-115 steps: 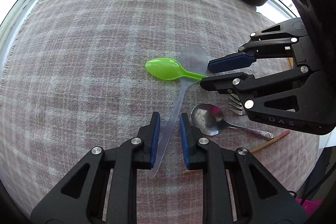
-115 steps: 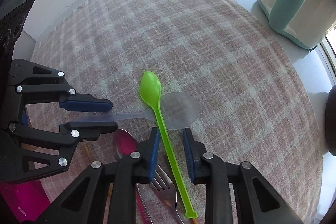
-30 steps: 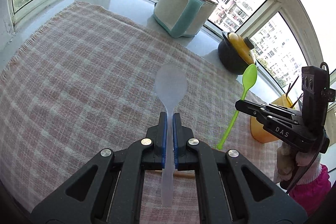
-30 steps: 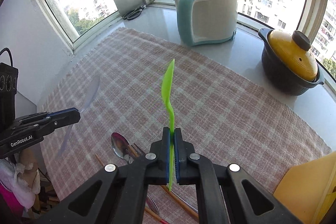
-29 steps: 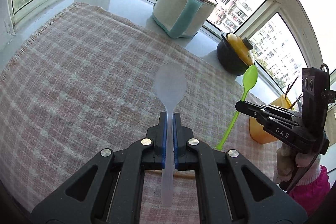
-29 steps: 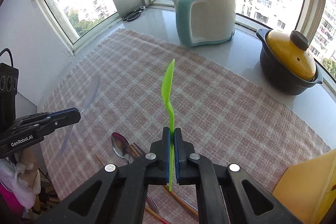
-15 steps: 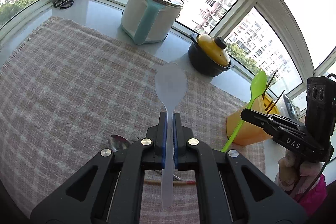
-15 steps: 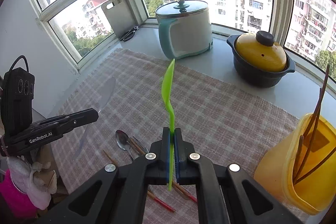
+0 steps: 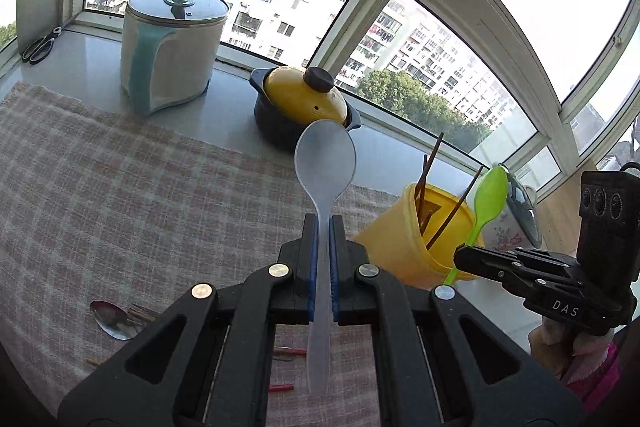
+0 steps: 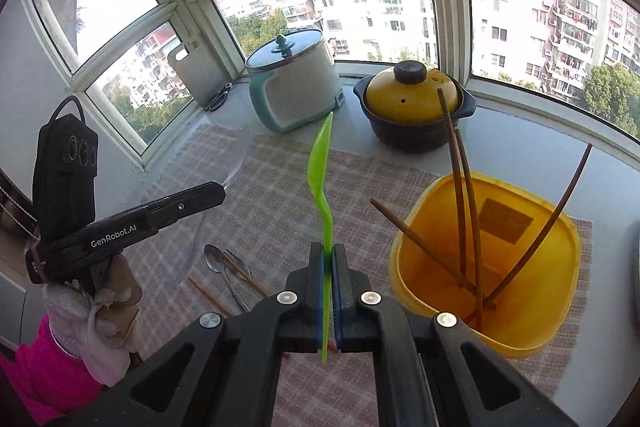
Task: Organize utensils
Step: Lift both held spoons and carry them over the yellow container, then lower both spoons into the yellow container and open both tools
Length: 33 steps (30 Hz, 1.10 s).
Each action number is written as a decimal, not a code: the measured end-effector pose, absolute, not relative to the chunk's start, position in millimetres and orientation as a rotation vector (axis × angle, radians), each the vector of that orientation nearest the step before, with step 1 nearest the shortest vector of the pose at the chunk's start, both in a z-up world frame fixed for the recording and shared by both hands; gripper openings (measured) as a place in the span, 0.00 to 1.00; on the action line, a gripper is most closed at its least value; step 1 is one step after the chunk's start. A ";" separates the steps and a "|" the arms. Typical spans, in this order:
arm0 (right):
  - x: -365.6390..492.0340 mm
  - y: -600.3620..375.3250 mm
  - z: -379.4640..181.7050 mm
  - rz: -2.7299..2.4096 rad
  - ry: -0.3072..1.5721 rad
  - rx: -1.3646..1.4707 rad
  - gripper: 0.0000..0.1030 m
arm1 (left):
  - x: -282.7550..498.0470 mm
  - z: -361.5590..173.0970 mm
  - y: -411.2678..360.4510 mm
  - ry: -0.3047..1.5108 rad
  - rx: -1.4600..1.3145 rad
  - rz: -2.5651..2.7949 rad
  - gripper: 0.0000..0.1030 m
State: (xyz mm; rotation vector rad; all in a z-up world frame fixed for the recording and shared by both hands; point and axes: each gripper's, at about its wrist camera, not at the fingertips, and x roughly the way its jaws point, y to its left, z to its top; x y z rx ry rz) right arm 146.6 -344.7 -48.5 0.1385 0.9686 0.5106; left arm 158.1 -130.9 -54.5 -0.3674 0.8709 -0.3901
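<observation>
My left gripper [image 9: 323, 223] is shut on the handle of a clear plastic spoon [image 9: 325, 163], bowl up, held above the checked cloth. My right gripper [image 10: 328, 251] is shut on a green plastic spoon [image 10: 321, 163], bowl up; it also shows in the left wrist view [image 9: 489, 193], beside the yellow utensil holder [image 9: 392, 239]. The holder [image 10: 532, 315] stands to the right of the green spoon and holds several chopsticks [image 10: 460, 195]. A metal spoon [image 10: 216, 261] and loose chopsticks [image 10: 244, 273] lie on the cloth below.
A checked cloth [image 9: 100, 179] covers the counter. A white and teal cooker [image 10: 294, 89] and a black pot with a yellow lid [image 10: 412, 111] stand at the back by the windows. Scissors [image 9: 38, 47] lie at the far left.
Both grippers have risen further and turned right with their spoons. The yellow holder has come nearer and larger in both views. The green spoon now stands right beside the holder.
</observation>
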 end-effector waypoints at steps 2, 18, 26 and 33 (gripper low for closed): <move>145.6 -357.5 -44.9 0.505 0.974 0.157 0.01 | 163.6 -49.3 -146.9 0.867 -0.358 -0.419 0.03; 152.1 -437.8 -12.5 0.415 0.908 0.205 0.01 | 204.1 -17.0 -250.5 0.818 -0.304 -0.583 0.03; 168.5 -459.2 -14.7 0.386 0.899 0.227 0.01 | 221.3 -24.9 -280.5 0.812 -0.283 -0.579 0.03; 180.7 -470.9 -15.8 0.367 0.888 0.245 0.01 | 222.6 -36.3 -294.5 0.811 -0.263 -0.578 0.03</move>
